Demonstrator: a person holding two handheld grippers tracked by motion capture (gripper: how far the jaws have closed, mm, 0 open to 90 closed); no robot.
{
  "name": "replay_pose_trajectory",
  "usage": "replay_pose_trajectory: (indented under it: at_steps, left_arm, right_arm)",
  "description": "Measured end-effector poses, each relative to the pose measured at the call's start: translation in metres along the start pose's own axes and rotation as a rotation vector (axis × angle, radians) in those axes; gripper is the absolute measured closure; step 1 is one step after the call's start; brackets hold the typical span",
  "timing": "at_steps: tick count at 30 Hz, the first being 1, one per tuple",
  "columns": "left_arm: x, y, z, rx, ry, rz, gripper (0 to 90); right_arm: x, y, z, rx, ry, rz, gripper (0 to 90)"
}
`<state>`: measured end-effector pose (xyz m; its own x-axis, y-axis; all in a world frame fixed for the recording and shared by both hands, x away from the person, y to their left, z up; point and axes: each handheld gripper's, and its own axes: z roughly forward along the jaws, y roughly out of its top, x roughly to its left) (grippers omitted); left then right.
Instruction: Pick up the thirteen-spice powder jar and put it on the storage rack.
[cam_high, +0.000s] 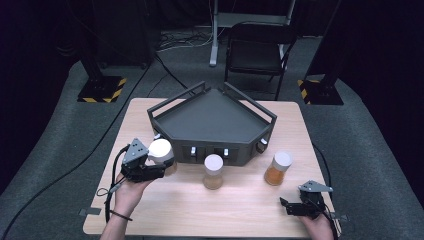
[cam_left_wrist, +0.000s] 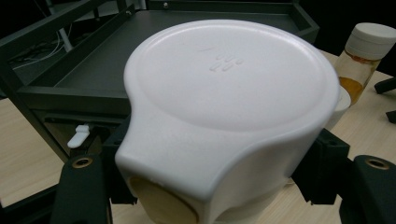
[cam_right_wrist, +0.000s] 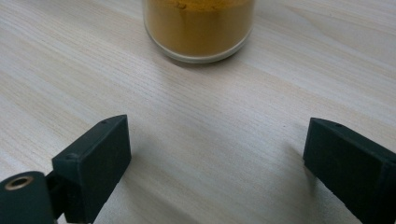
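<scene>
My left gripper (cam_high: 161, 164) is shut on a jar with a wide white lid (cam_high: 160, 150), held at the front left corner of the dark grey tray (cam_high: 210, 117). In the left gripper view the white lid (cam_left_wrist: 229, 93) looms close, with a black jaw pressed on either side of the jar below it. Two more white-lidded jars of orange-brown powder stand on the table in front of the tray, one in the middle (cam_high: 213, 171) and one to the right (cam_high: 278, 168). My right gripper (cam_high: 289, 205) rests open near the table's front right corner. The right jar (cam_right_wrist: 198, 28) stands just ahead of my right gripper (cam_right_wrist: 217, 158).
The tray has raised rails and sits at the back half of the light wooden table (cam_high: 240, 210). Beyond the table a black chair (cam_high: 257, 52) and two stand bases with yellow-black tape (cam_high: 102, 90) are on the grey floor. A cable trails off the table's left side.
</scene>
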<state>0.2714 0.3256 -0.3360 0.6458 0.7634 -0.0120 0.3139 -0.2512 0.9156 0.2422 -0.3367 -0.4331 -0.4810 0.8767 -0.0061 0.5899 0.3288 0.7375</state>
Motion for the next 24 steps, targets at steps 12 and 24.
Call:
replay_pose_trajectory:
  at_steps: [12, 24]
  left_arm:
    - [0.002, 0.016, 0.001, -0.007, 0.017, 0.002, 30.1]
    - [0.009, 0.026, 0.004, -0.009, 0.027, -0.011, 30.1]
  right_arm:
    - [0.000, 0.000, 0.000, 0.000, 0.000, 0.000, 6.6]
    - [0.000, 0.000, 0.000, 0.000, 0.000, 0.000, 6.6]
